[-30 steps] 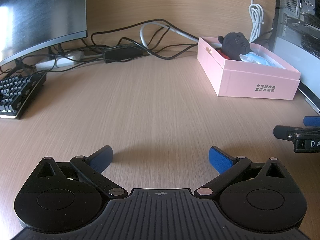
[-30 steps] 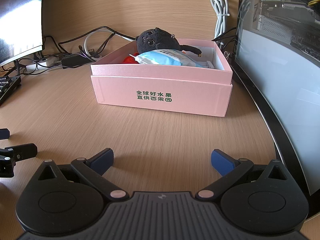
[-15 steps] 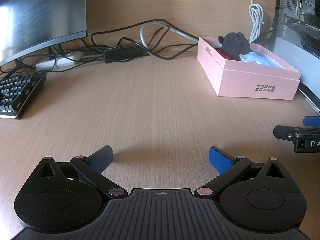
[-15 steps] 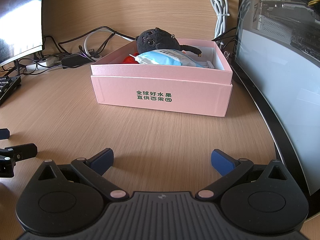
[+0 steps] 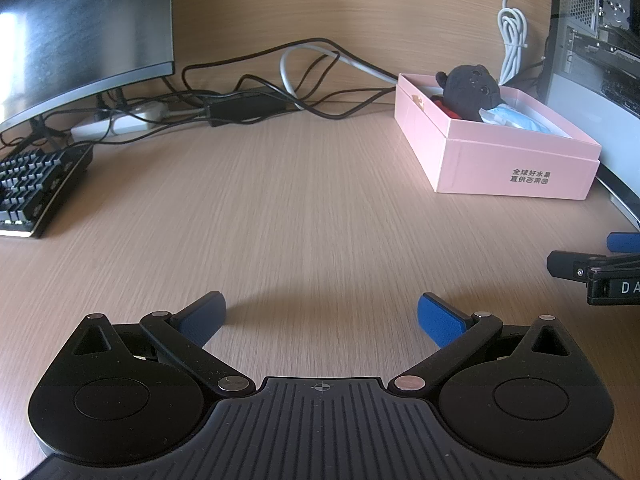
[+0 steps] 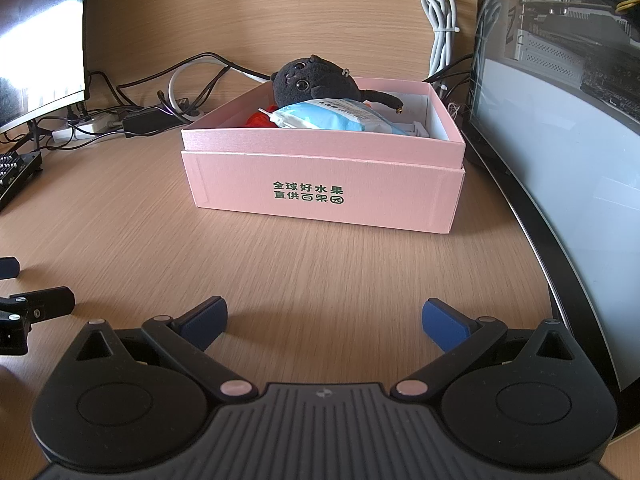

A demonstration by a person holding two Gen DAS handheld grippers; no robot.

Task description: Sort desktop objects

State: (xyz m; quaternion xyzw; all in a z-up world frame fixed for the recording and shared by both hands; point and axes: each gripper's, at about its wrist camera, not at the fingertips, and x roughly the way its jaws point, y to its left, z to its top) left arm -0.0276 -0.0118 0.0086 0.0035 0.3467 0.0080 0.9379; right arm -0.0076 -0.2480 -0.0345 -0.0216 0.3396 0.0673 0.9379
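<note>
Red item (image 6: 262,118) in pink box (image 6: 324,196) lying mostly hidden behind box wall, under blue packet (image 6: 336,120); identity unclear. Keyboard (image 5: 28,184) running off left edge. Right gripper (image 5: 596,268) showing only partly at right edge. Monitor (image 5: 80,20) being cropped at top.

A: left gripper (image 5: 321,314) status?
B: jaws spread wide, nothing between them, just bare wooden surface (image 5: 280,208).
A: box?
B: pink box (image 5: 492,148) far right, lid off. Black plush toy (image 5: 472,90) and a blue packet (image 5: 516,118) inside, something red under the plush.
A: rest?
B: keyboard (image 5: 36,184) far left, monitor (image 5: 80,24) behind it, cable tangle (image 5: 280,92) at the back wall. Right gripper (image 5: 600,270) pokes in at the right edge, can't tell its jaws.
</note>
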